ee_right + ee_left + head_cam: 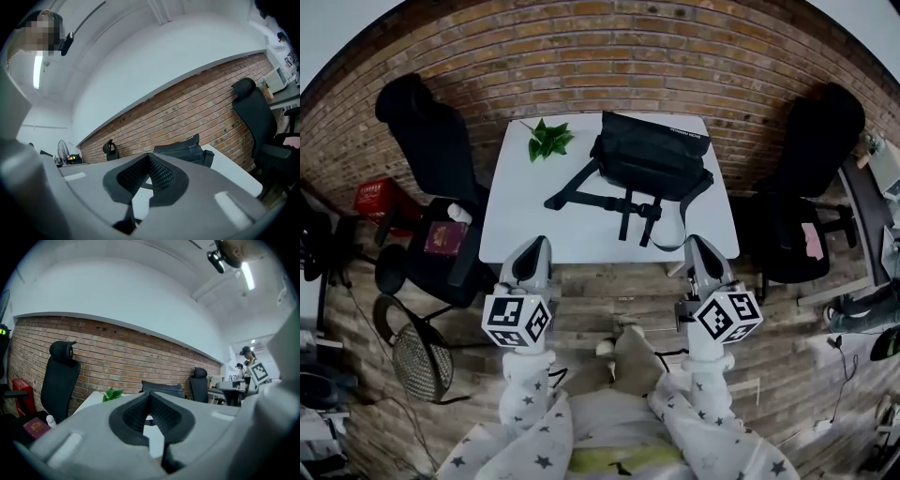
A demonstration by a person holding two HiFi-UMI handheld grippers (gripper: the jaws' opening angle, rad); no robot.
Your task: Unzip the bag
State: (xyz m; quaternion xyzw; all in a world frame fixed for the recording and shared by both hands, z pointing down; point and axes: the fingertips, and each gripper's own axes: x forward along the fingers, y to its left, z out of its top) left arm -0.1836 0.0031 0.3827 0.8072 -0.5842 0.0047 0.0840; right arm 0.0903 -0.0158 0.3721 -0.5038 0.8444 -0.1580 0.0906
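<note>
Left chair (431,141): black office chair against the brick wall, beside the surface's left edge; not part of the job.
Left gripper (534,246): held short of the surface's near edge, pointing roughly level toward the bag; jaws pressed together with nothing between them.
Plant sprig (548,139): green leaves on the far left part of the surface, near the bag but apart from it.
Surface (525,225): small white table; its near half is bare.
Bag (652,155): black, lying toward the far right of the surface, well apart from both grippers; zipper still to be opened, as far as I can judge; its pull is too small to make out.
Strap (609,202): black webbing with buckles, trailing from the bag toward the near edge; one loop hangs over the right side.
Right gripper (701,246): level with the left one, also short of the near edge; jaws pressed together and empty.
Right chair (811,159): black, beside the surface's right edge.
Step in hand: the approach, judged from the stand-off.
Doing it well: spread both pairs of jaws before arriving; come in over the strap without snagging it; find the pull first; pinch the bag's fabric beside the zipper's end with one gripper, take the pull with the other; draw along the zipper line, not upward, so the bag does not slide.
</note>
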